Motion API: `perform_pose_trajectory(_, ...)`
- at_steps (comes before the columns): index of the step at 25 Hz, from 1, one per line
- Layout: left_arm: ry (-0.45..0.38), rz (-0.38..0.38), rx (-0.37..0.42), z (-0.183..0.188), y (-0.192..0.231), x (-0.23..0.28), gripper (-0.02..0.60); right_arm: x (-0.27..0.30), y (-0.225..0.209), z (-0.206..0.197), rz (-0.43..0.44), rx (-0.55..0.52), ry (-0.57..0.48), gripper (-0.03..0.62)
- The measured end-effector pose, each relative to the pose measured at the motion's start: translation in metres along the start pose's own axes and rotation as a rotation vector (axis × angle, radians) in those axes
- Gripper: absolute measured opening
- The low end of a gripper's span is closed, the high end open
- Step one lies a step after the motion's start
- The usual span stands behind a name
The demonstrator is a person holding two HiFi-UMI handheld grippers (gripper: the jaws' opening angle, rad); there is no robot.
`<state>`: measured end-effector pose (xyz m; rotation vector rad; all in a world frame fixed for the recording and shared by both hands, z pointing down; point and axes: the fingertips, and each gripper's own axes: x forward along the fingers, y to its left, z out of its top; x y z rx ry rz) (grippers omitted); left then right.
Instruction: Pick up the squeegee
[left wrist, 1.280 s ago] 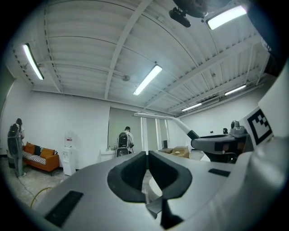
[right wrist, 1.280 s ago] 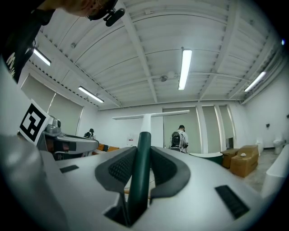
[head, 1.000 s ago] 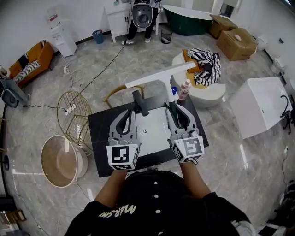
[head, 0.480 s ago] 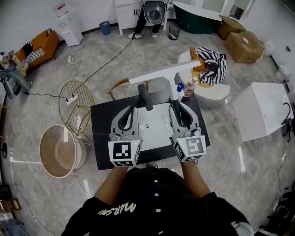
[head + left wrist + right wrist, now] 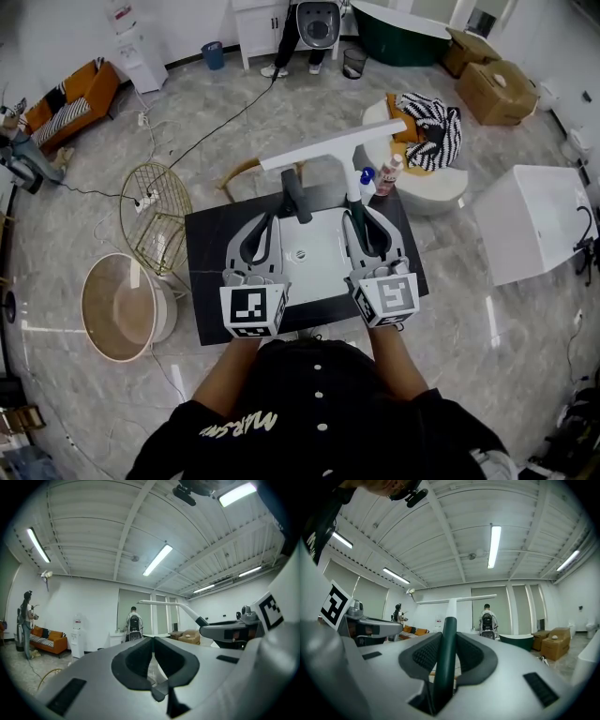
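As right tool [image 5: 361, 217] grips, squeegee [image 5: 448, 634] between jaws

Your black desk [image 5: 206, 272] has a pink bottle [image 5: 389, 175] near its far right corner. A gold wire basket [image 5: 155, 225] stands just left of it; an orange sofa [image 5: 80, 94] sits well beyond.

A bathroom showroom or studio is suggested: a green bathtub [image 5: 398, 37] is seen far ahead of the right claw [image 5: 361, 220], a white tub [image 5: 530, 220] to its right, boxes [image 5: 502, 89] beyond, a sofa [image 5: 80, 94] and water dispenser [image 5: 131, 52] far left of the left claw [image 5: 272, 220], tube lights [image 5: 493, 545] overhead.
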<state>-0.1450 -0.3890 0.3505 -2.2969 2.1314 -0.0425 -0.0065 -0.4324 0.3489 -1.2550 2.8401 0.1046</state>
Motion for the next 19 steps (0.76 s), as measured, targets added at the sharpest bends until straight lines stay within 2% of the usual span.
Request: perform_pose_trajectory(19,-0.003,-0.009,0.002,-0.0019,0.0017,0.0023,0.023,0.0046,0.003,-0.003,0.0,-0.008,0.004,0.087)
